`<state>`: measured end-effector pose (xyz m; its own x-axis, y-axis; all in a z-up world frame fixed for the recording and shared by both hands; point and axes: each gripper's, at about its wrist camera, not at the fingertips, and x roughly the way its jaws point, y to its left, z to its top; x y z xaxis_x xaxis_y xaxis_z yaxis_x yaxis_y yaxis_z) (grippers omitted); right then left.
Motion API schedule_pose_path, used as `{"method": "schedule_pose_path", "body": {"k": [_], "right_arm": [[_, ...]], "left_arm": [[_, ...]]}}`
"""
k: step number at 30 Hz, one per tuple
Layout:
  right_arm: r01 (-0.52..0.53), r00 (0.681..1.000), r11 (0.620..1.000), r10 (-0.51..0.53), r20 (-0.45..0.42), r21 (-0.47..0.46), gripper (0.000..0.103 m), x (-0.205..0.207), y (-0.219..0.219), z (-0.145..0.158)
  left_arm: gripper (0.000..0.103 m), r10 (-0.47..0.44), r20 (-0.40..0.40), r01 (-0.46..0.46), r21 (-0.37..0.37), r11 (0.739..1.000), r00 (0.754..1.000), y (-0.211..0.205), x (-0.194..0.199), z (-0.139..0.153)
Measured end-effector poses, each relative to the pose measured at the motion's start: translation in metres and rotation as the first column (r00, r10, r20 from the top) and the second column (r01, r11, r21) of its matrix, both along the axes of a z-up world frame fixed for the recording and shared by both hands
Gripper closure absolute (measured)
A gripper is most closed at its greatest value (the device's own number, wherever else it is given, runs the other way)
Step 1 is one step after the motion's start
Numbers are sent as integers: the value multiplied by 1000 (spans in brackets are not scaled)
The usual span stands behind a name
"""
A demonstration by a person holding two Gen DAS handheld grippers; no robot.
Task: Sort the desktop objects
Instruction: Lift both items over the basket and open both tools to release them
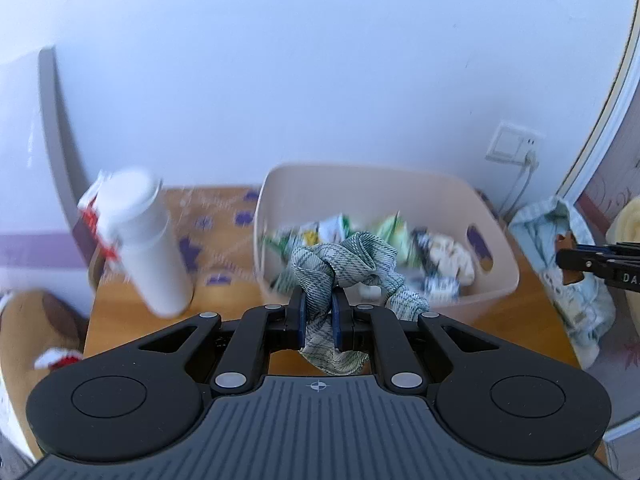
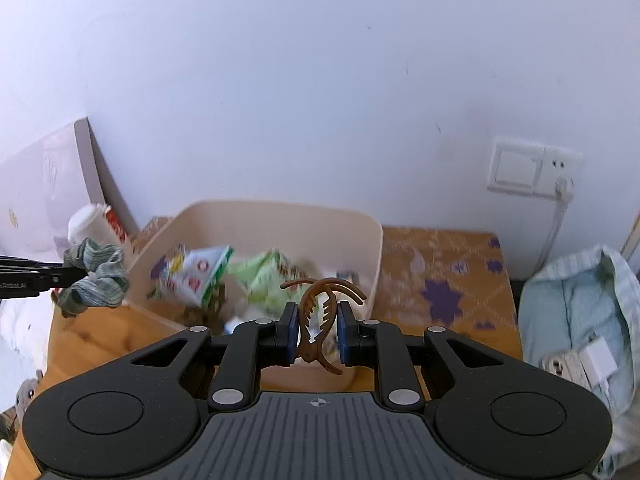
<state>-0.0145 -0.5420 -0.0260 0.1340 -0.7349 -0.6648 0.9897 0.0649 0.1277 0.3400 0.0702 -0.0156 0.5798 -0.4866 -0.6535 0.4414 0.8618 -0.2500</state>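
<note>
Green-checked fabric, a scrunchie (image 1: 344, 268), is pinched between the blue pads of the left tool (image 1: 319, 320), its loop bunched forward past the fingertips and a loose fold hanging back beneath them, so its long axis runs roughly along the fingers toward the beige plastic bin (image 1: 496, 240) ahead. The right tool (image 2: 318, 334) is clamped on a brown claw hair clip (image 2: 318, 312), held by its hinged body with the curved teeth rising up and forward over the bin's (image 2: 372, 248) near rim; the clip stands close to upright, teeth splayed left and right. Both items appear lifted clear of the wooden worktop (image 1: 116, 320) and carried at the bin, which already holds crumpled snack packets (image 2: 200, 276), a sign that loose items are being gathered there. A white lidded bottle (image 1: 140, 240) stands on the worktop left of the bin, apart from it, and a pale blue cloth bundle (image 2: 576, 320) with a charger lies off the worktop's right edge. Motion blur softens the bin's contents, so labels cannot be read
</note>
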Motion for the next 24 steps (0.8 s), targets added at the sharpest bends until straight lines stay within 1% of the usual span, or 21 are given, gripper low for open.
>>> {"method": "schedule_pose_path", "body": {"k": [5,9,11,16,24], "right_arm": [[1,1000,1000,-1,3,-9,85,7,-23,0],[-2,1000,1000,2,5,2,85,15,-41,-7],[-8,1000,1000,8,1,20,85,20,-52,-14],[-23,999,997,26,-40,71,85,30,-73,-33],[-29,997,989,39,-70,148,85,37,-90,-59]], "left_arm": [[91,-3,31,4,-16,1000,1000,-19,26,10],[91,7,27,-7,-10,1000,1000,-38,42,7],[91,15,15,-15,4,1000,1000,-49,49,2],[91,13,-29,-12,25,1000,999,-72,61,-15],[91,30,-100,-21,86,996,995,-85,75,-42]]}}
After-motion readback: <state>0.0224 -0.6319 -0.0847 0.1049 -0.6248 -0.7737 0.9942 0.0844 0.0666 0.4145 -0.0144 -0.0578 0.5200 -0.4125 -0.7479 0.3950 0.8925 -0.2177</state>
